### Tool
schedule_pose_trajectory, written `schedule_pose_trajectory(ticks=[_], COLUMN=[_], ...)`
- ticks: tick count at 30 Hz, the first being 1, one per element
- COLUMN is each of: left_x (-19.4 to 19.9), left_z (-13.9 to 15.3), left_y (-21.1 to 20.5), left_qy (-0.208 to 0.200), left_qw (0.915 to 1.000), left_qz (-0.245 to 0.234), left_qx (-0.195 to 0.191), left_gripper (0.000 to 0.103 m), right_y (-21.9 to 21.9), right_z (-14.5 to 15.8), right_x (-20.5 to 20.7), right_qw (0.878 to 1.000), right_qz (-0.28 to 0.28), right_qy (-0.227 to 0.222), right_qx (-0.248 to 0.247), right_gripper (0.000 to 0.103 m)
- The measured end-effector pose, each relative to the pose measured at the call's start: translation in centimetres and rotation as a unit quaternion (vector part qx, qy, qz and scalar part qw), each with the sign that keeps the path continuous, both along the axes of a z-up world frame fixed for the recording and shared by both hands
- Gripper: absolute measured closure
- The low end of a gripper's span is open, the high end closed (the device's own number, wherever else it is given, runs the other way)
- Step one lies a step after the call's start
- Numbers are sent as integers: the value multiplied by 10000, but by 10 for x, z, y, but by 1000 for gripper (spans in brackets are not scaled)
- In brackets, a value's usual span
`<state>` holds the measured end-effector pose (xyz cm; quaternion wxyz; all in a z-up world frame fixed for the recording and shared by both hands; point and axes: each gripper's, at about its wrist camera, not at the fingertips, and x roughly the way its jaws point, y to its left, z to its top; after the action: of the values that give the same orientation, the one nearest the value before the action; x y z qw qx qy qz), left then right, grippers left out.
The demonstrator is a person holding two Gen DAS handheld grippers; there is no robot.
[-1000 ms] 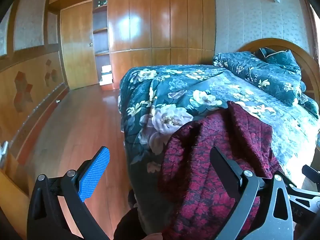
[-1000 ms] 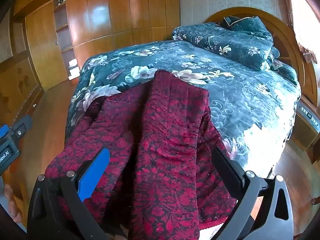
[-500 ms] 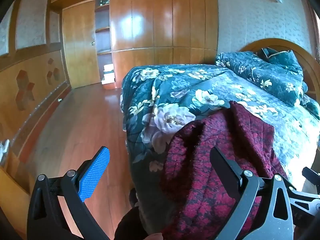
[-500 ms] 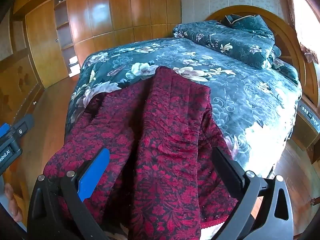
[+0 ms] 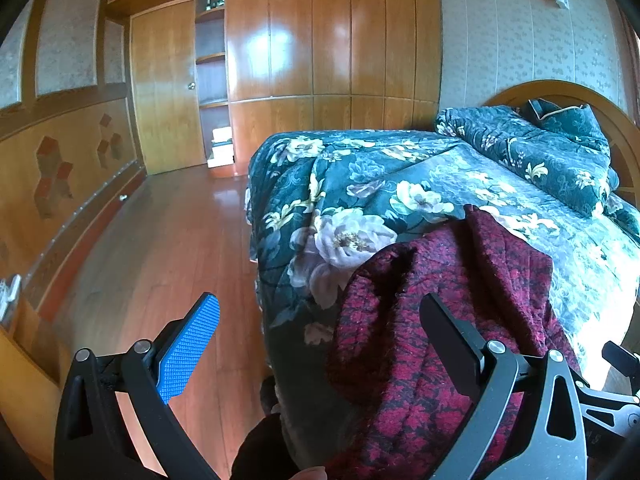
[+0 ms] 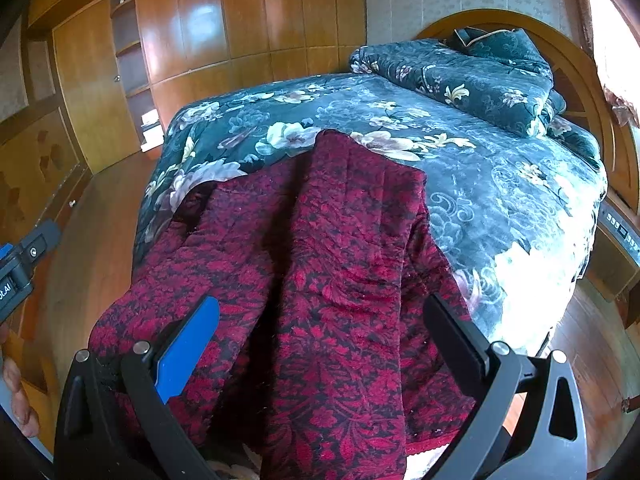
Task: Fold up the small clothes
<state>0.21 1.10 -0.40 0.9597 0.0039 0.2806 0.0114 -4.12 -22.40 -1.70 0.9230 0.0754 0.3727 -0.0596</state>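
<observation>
A dark red patterned garment (image 6: 320,264) lies spread on the near end of the bed, one long panel folded up the middle; it also shows in the left wrist view (image 5: 432,312). My right gripper (image 6: 320,332) is open and empty, held above the garment's near part. My left gripper (image 5: 320,332) is open and empty, off the garment's left edge by the bed corner, its blue pad (image 5: 188,352) over the floor. The garment's near hem hangs toward the bed edge.
The bed has a green floral cover (image 6: 500,184), with a folded quilt (image 6: 472,76) and pillow at the wooden headboard (image 6: 560,52). Wooden floor (image 5: 160,248) lies left of the bed, wardrobe doors (image 5: 320,60) and shelves behind. A bedside unit (image 6: 616,248) stands at right.
Both grippers have drifted slightly; the view shifts a little toward the bed. The garment has not moved and both grippers stay open.
</observation>
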Motion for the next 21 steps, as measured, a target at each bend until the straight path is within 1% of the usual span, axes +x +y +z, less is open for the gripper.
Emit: schedule_pose_trajectory(ticks=[21], left_x=[-2], left_z=[-7], left_y=[-2], left_qy=[15], left_qw=[9997], left_qz=[-79], left_qx=[214], left_gripper=[4], right_y=[3], right_z=[-4], right_x=[1], right_qw=[9998], right_qz=[165], right_qy=[94], right_qx=[72], right_gripper=[2])
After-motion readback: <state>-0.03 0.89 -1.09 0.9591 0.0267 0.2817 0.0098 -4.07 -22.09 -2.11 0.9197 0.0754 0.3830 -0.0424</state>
